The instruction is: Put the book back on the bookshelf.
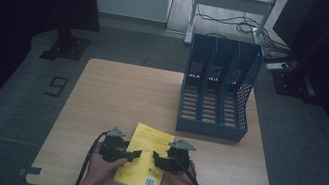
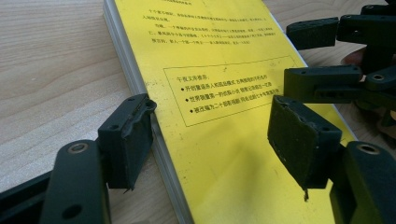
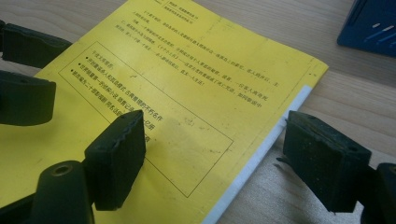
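A: What is laid out on the desk (image 1: 101,97)?

B: A yellow book (image 1: 144,162) is seen lying flat near the front edge of the wooden desk, back cover up, with black printed text and a barcode at its near corner. A blue file rack (image 1: 218,89) with three upright compartments is placed farther back and to the right, well apart from the book.

A: Where are the two grippers?

B: The left gripper (image 1: 134,154) is held at the book's left edge and the right gripper (image 1: 156,159) at its right side, the two pointed towards each other over the cover. Each is carried in a hand that comes in from the bottom of the high view.

A: How are the jaws set?

B: In the left gripper view, the left gripper (image 2: 212,135) is spread wide: one jaw is seen beside the book's page edge, the other above the yellow cover. In the right gripper view, the right gripper (image 3: 215,154) is likewise spread, with one jaw above the cover and the other just off the book's edge over bare wood. Nothing is pinched by either.
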`<state>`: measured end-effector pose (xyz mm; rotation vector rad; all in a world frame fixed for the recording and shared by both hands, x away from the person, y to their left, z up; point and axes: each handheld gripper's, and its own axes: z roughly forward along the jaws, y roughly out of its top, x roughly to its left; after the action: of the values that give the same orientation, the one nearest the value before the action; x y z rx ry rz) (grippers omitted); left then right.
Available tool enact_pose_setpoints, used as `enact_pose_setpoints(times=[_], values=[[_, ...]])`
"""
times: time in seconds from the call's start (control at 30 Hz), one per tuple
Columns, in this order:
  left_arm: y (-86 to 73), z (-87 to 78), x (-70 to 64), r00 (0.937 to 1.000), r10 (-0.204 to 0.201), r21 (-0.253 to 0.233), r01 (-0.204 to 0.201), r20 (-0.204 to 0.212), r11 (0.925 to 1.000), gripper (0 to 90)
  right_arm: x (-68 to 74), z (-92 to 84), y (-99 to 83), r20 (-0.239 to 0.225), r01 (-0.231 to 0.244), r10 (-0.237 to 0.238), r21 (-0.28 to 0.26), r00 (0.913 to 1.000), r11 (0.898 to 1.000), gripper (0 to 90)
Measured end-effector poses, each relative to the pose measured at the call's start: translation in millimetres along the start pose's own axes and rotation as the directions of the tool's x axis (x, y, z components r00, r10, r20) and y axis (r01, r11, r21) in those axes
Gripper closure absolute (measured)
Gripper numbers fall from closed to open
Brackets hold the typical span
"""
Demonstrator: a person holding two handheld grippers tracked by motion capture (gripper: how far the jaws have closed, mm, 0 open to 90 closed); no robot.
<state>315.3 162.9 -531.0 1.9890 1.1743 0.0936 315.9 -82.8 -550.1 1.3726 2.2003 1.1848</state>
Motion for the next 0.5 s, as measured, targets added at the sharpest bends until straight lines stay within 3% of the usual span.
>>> enact_pose_setpoints(times=[0.5], values=[[1.2, -5.2, -0.2, 0.9996, -0.018, -0.018, 0.019, 0.023, 0.9997, 31.4, 0.4, 0.0, -0.7, 0.002, -0.006, 0.006, -0.006, 1.0, 1.0, 20.7]])
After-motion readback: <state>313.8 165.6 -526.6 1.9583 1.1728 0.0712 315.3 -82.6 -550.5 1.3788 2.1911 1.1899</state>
